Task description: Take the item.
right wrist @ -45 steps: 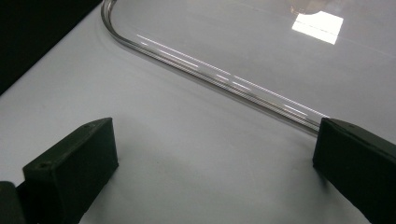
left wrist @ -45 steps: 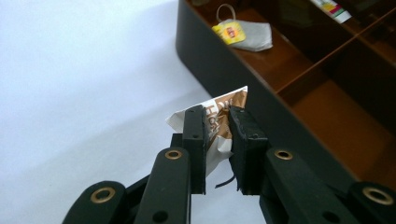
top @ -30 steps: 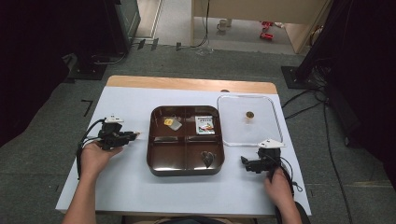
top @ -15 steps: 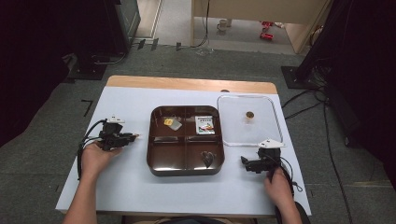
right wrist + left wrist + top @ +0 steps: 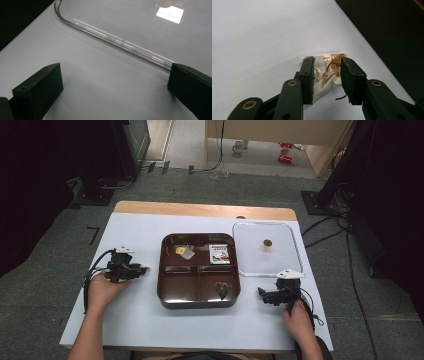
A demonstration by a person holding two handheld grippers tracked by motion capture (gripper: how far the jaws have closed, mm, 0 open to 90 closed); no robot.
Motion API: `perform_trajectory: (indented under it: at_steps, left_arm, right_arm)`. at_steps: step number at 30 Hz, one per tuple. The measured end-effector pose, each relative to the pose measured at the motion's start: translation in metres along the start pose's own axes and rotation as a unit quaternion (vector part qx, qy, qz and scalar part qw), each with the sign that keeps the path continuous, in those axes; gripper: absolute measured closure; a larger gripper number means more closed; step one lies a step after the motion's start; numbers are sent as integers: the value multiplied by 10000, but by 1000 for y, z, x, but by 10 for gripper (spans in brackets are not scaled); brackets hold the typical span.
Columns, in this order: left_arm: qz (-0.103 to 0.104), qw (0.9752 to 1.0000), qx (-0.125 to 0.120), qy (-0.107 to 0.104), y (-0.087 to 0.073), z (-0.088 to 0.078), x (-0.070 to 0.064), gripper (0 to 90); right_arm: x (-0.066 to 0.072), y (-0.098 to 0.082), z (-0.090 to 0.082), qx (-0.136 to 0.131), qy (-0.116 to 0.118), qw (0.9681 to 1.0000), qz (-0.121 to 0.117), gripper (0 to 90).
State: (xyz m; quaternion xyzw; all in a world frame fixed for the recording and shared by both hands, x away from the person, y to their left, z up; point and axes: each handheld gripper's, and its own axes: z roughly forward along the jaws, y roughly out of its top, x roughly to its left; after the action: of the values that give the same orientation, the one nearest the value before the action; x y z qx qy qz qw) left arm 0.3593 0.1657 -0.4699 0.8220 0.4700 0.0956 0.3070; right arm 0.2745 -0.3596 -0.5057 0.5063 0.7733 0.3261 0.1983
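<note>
My left gripper (image 5: 142, 269) lies on the white table left of the brown four-part tray (image 5: 199, 304). In the left gripper view its jaws (image 5: 327, 62) are shut on a crumpled white-and-brown packet (image 5: 325, 72) that pokes out past the tips, just above the table. Right of the tray, my right gripper (image 5: 261, 292) rests on the table in front of the clear lid (image 5: 250, 262). The right gripper view shows its jaws (image 5: 115, 68) wide apart with nothing between them, facing the lid's rim (image 5: 112, 40).
The tray holds a small yellow and silver packet (image 5: 184, 252), a printed packet (image 5: 219, 253) and a dark item (image 5: 222, 290) in separate compartments. A gold knob (image 5: 267, 242) sits on the lid. Bare table runs along the front edge.
</note>
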Motion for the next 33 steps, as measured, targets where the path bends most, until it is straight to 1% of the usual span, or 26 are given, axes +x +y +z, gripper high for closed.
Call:
perform_trajectory:
  at_steps: [3, 5, 6, 10, 12, 17, 21, 24, 27, 30, 33]
  left_arm:
    - [-39, 9998, -131, -114, 1, -4, 0, 582]
    - [8, 9996, -280, -75, 1, -7, 0, 544]
    - [-9, 9994, -324, -89, 1, -9, 0, 526]
    - [-83, 9989, -436, -140, 0, -15, 1, 507]
    - [-35, 9987, -488, -157, -1, -19, 1, 497]
    - [-68, 9980, -594, -182, -3, -27, 3, 488]
    - [-109, 9975, -677, -172, -5, -33, 6, 470]
    - [-178, 9972, -714, -117, -8, -36, 9, 453]
    - [-268, 9969, -734, -48, -12, -40, 15, 430]
    - [-305, 9967, -748, -17, -14, -42, 18, 419]
    - [-344, 9963, -784, 70, -19, -44, 23, 412]
  right_arm:
    - [0, 0, 0, 0, 0, 10000, -1, 0]
    - [0, 0, 0, 0, 1, 10000, 0, 0]
    - [0, 0, 0, 5, 0, 10000, -1, 0]
    - [0, 0, 0, 5, 1, 10000, -3, 0]
    - [0, 0, 0, 5, 0, 10000, -3, 0]
    - [0, 0, 0, 5, 1, 10000, -3, 0]
    - [0, 0, 0, 5, 1, 10000, -3, 0]
    - [0, 0, 0, 4, 0, 10000, 0, 0]
    - [0, 0, 0, 5, 0, 10000, -1, 0]
    - [0, 0, 0, 5, 0, 10000, -2, 0]
    - [0, 0, 0, 4, -1, 10000, 1, 0]
